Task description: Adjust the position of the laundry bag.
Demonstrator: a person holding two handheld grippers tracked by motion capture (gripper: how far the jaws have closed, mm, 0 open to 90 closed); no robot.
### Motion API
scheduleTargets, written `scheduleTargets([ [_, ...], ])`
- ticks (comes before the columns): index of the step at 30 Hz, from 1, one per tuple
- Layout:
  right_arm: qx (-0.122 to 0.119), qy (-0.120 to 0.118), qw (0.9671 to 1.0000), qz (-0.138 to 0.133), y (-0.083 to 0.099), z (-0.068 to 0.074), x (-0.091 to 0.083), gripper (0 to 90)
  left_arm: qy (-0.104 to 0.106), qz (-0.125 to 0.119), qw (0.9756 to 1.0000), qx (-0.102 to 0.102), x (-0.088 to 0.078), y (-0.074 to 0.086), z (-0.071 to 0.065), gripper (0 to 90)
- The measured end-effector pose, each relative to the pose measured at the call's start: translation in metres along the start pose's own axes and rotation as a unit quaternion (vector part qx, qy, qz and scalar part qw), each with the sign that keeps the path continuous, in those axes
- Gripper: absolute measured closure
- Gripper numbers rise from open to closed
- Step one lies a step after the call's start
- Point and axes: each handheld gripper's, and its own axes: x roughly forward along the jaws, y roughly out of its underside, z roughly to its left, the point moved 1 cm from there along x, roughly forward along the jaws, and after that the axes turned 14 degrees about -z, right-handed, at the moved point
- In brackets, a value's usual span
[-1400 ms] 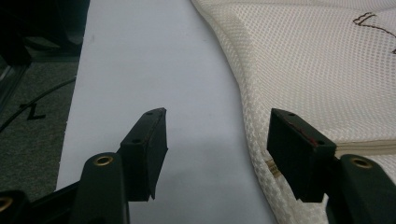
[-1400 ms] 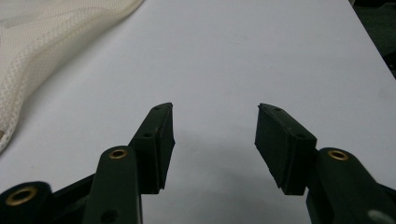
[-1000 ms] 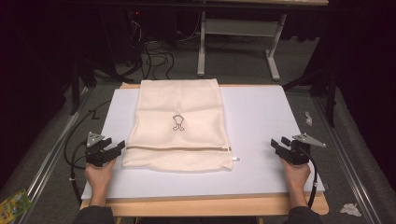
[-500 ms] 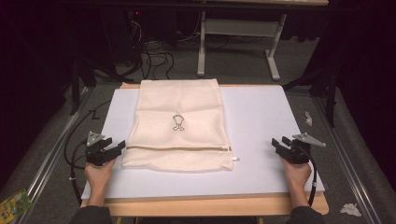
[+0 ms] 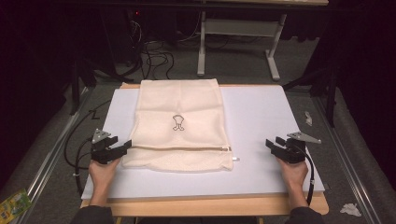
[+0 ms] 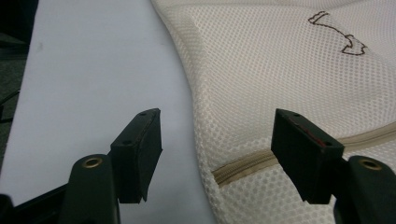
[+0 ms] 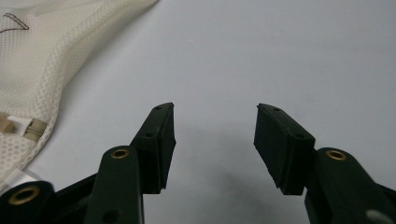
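Observation:
A cream mesh laundry bag (image 5: 180, 123) lies flat on the white board (image 5: 261, 116), with a small dark logo (image 5: 178, 122) and a tan zipper (image 5: 187, 149) across its near end. My left gripper (image 5: 125, 147) sits low at the bag's near left corner. Its jaws have just been opening and stand apart over the bag's edge (image 6: 280, 70) and zipper end (image 6: 243, 165) without pressing on it. My right gripper (image 5: 272, 144) rests on the board well right of the bag. Its jaws have also opened a little, with nothing between them (image 7: 215, 109); the zipper pull (image 7: 21, 126) lies off to its left.
The board sits on a wooden table (image 5: 201, 205). Behind it are a metal table frame (image 5: 243, 28) and cables on the floor (image 5: 154, 56). A crumpled paper (image 5: 350, 210) lies at the right and a green packet (image 5: 14, 203) at the left.

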Motion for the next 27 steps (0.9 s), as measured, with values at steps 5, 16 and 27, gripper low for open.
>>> scheduleTargets([
  [5, -0.002, -0.011, 0.9999, 0.007, -0.001, 0.007, 0.002, 50.9, 0.006, 0.016, 0.9998, 0.002, 0.006, -0.005, -0.007, 33.5],
  [16, -0.002, -0.037, 0.9991, 0.02, -0.009, 0.023, 0.011, 51.2, 0.006, 0.027, 0.9996, 0.007, 0.012, -0.009, -0.015, 33.0],
  [27, -0.011, -0.063, 0.997, 0.042, -0.02, 0.048, 0.026, 52.7, 0.007, 0.037, 0.9992, 0.014, 0.016, -0.016, -0.02, 31.9],
])
